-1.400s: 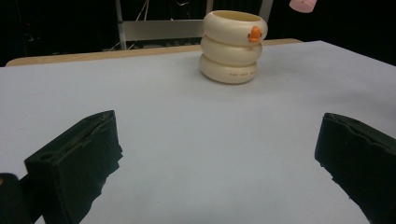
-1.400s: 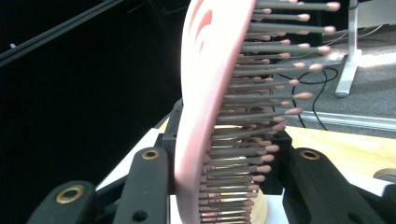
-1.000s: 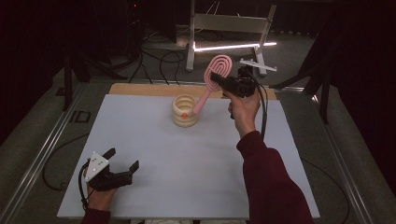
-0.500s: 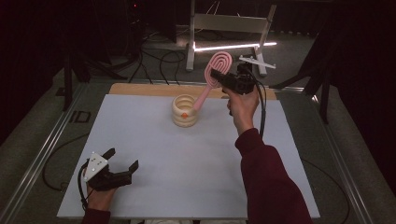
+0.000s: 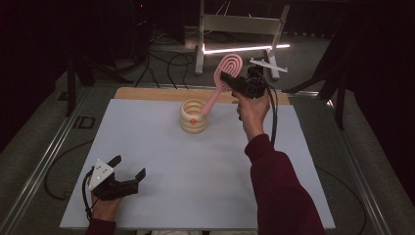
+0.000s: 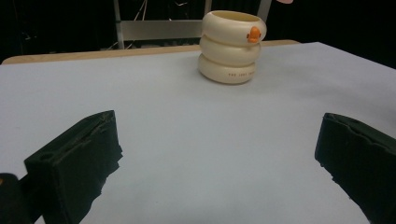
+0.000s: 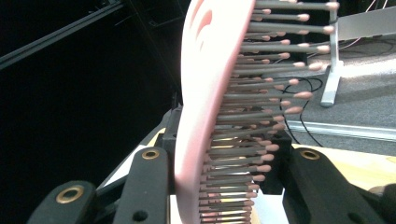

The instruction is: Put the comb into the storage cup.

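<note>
Right gripper [image 5: 230, 81] clamps the pink hairbrush [image 5: 226, 69]; left gripper [image 5: 128, 168] gapes empty.

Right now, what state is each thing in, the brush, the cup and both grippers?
Hairbrush: held up, handle end down in the cup.
Cup: upright on the table.
Right gripper: shut on the hairbrush.
Left gripper: open, holding nothing, low over the table.

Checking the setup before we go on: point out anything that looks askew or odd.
The pink hairbrush leans steeply, its handle end down in the cream ringed cup while the right gripper clamps it by the head, across the bristles, not the handle. The left gripper rests open on the table. Nothing is spilled or damaged.
</note>
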`<action>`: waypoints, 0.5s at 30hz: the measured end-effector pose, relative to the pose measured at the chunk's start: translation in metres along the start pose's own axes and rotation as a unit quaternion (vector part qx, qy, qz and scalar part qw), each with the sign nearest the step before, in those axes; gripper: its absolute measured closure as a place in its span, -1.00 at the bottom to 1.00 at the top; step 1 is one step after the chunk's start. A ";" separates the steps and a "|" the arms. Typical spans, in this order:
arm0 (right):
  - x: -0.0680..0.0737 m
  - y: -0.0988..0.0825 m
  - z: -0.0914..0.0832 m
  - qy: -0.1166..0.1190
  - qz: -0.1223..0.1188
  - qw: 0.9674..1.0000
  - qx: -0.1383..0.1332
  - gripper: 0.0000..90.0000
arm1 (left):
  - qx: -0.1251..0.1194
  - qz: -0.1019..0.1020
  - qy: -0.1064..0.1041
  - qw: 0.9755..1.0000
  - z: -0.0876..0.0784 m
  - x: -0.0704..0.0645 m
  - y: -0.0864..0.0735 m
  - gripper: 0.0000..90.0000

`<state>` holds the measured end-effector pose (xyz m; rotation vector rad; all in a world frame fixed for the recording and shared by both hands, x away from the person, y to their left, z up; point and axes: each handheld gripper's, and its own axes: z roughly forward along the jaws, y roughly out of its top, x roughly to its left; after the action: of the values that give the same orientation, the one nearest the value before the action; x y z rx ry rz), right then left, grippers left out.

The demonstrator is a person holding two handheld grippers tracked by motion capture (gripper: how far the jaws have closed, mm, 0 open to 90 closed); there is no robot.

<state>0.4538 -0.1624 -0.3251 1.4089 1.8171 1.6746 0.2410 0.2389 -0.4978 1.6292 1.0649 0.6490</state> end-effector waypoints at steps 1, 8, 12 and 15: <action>0.000 0.000 0.001 0.000 0.001 1.000 0.000 0.42 | 0.000 0.000 0.000 1.000 0.000 0.000 0.000 -0.99; 0.002 -0.003 0.005 0.001 0.001 1.000 -0.004 0.42 | -0.001 -0.001 0.000 1.000 0.000 0.001 0.000 -0.99; 0.003 -0.004 0.007 -0.001 -0.002 1.000 -0.004 0.42 | -0.001 0.001 0.001 1.000 -0.001 0.001 0.000 -0.99; 0.003 -0.005 0.008 -0.001 -0.002 1.000 -0.004 0.42 | 0.000 0.001 0.001 1.000 -0.001 0.001 0.000 -0.99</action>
<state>0.4565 -0.1541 -0.3305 1.4024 1.8074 1.6757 0.2407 0.2400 -0.4975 1.6298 1.0640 0.6519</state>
